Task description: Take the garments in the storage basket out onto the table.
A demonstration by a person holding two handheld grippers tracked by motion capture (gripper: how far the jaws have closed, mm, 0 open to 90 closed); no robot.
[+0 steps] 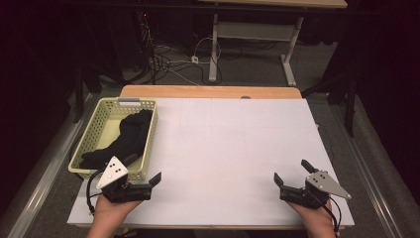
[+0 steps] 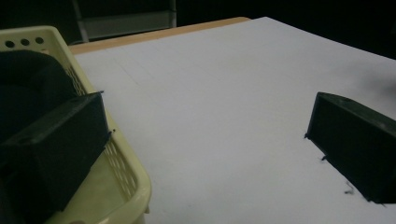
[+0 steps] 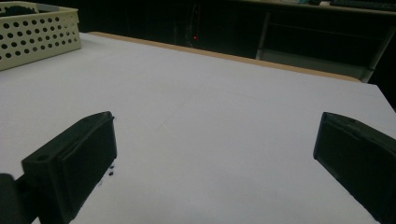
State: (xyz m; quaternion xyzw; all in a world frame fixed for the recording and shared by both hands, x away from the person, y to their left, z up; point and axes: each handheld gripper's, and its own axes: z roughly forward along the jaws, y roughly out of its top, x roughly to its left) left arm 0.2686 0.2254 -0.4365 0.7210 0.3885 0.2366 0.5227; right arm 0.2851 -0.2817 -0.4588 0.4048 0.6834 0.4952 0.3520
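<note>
the person's left hand [image 1: 106, 210] is sitting at the near left edge of the white table top [image 1: 233, 148], carrying the left gripper [image 1: 146, 173]; its jaws are standing wide apart and are holding nothing, which the left gripper view is confirming with bare white surface between the two black jaws. the right hand [image 1: 317, 218] is sitting at the near right edge with the right gripper [image 1: 292, 171], its jaws likewise spread wide and gripping nothing, bare table lying between them in the right gripper view.

just beyond the left gripper, and touching or nearly touching it, the pale yellow perforated basket [image 1: 101, 106] is standing at the table's left side, its long axis running away from the person. one jaw of the left gripper is reaching over the basket's near rim [image 2: 135, 182] in the left gripper view, while the other is hanging over open table to the basket's right. inside the basket a black garment [image 1: 126, 139], seemingly dark socks or similar cloth, is lying bunched, stretching along the basket's length from the near left corner to the far right side.

so the cloth is lying forward and slightly left of the left gripper, very near, while the right gripper is sitting well apart from it across the width of the table. judging from this, the left hand is much the better placed to be reaching in, and it would be needing to lift over the rim and come down along the cloth's long axis
</note>
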